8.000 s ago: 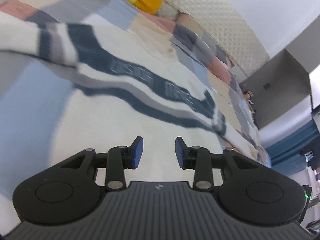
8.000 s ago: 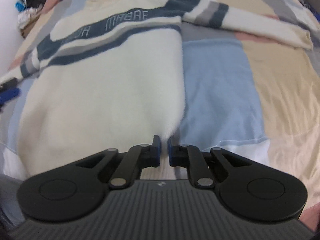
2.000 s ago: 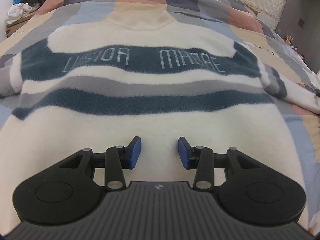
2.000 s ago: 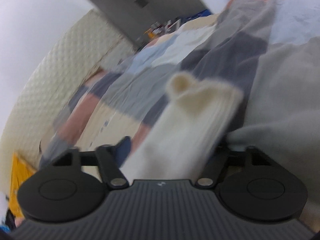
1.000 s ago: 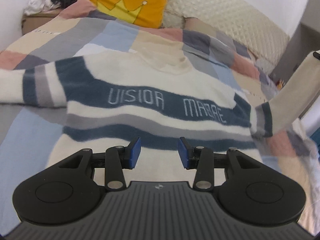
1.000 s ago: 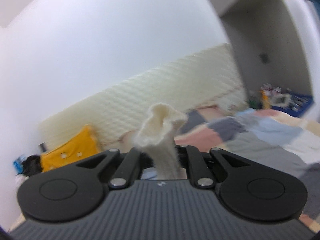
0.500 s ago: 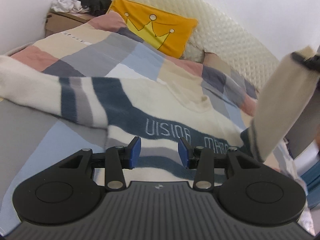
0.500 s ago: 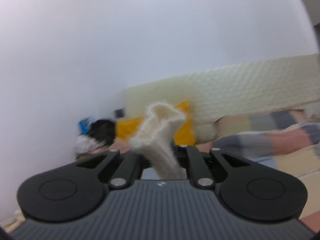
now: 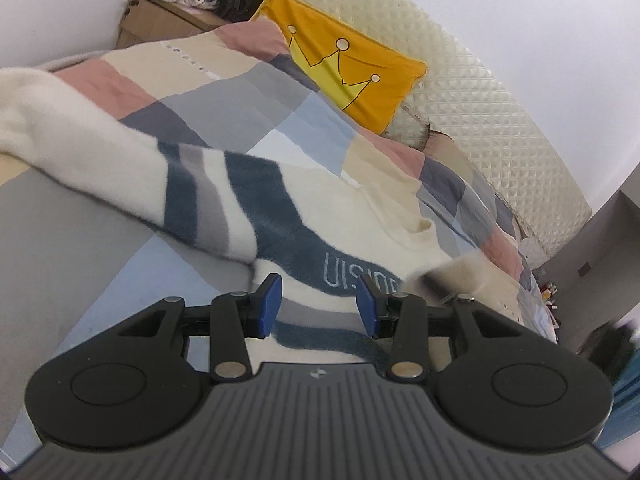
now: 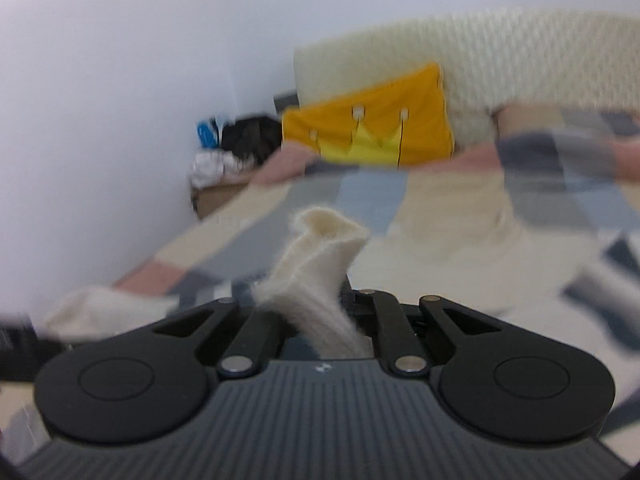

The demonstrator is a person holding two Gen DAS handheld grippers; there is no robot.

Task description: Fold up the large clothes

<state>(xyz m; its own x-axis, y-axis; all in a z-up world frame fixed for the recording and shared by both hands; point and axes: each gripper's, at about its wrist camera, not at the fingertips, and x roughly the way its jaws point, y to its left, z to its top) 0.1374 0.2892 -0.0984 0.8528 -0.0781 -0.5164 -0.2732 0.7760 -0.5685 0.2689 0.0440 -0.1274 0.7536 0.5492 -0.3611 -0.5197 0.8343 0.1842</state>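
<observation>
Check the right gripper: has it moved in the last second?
Yes. The right gripper, shut on the sleeve cuff, has swung from facing the headboard down toward the yellow pillow.

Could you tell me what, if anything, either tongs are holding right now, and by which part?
The right tongs are shut on the sweater, gripping its cream sleeve cuff. The left tongs are open and hold nothing.

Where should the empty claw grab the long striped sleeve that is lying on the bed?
Probably near the plain cream end of the sleeve, past the blue and grey bands. It lies flat and stretched out across the quilt, so the open left claw could come down from above and pinch across its narrow width. The cuff itself is out of view. The right claw already holds the other cuff.
</observation>
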